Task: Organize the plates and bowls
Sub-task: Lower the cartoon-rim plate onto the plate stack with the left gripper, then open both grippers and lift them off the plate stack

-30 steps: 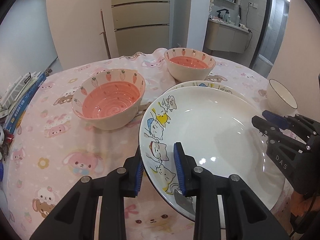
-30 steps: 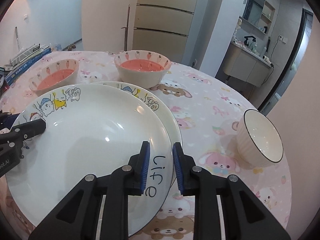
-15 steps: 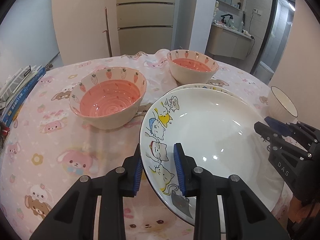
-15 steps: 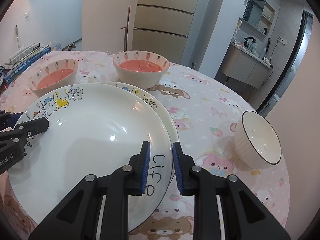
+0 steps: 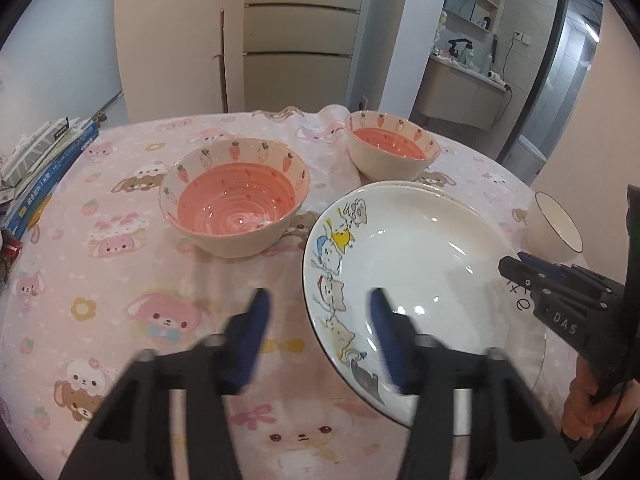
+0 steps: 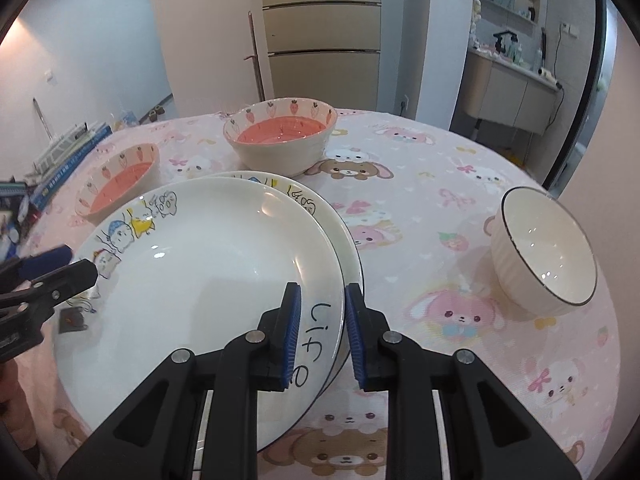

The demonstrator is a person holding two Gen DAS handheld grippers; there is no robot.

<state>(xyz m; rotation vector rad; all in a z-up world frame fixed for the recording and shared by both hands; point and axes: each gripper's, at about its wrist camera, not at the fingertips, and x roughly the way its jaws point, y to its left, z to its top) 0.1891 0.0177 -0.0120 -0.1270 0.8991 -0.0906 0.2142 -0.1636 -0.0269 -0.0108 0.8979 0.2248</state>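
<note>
A white plate with cartoon cats [image 5: 420,272] [image 6: 208,272] lies on top of a second matching plate [image 6: 340,216], slightly off-centre. My right gripper [image 6: 322,300] [image 5: 516,264] is shut on the top plate's right rim, beside the word "life". My left gripper [image 5: 318,300] [image 6: 76,264] straddles the left rim. Its jaws are opening, and the blurred pads stand clear of the plate. A wide pink carrot bowl [image 5: 236,204] [image 6: 120,184] sits to the left. A smaller pink carrot bowl [image 5: 392,152] [image 6: 280,136] stands behind the plates.
A white bowl with a dark rim [image 6: 544,248] [image 5: 556,224] stands apart at the right of the pink cartoon tablecloth [image 6: 440,184]. Stacked books [image 5: 44,160] lie at the table's left edge. A hand [image 5: 584,404] holds the right gripper's handle.
My left gripper's jaws have spread apart and let go of the plate's left rim. The right gripper stays shut on the right rim. The top plate has settled more squarely over the lower one.
</note>
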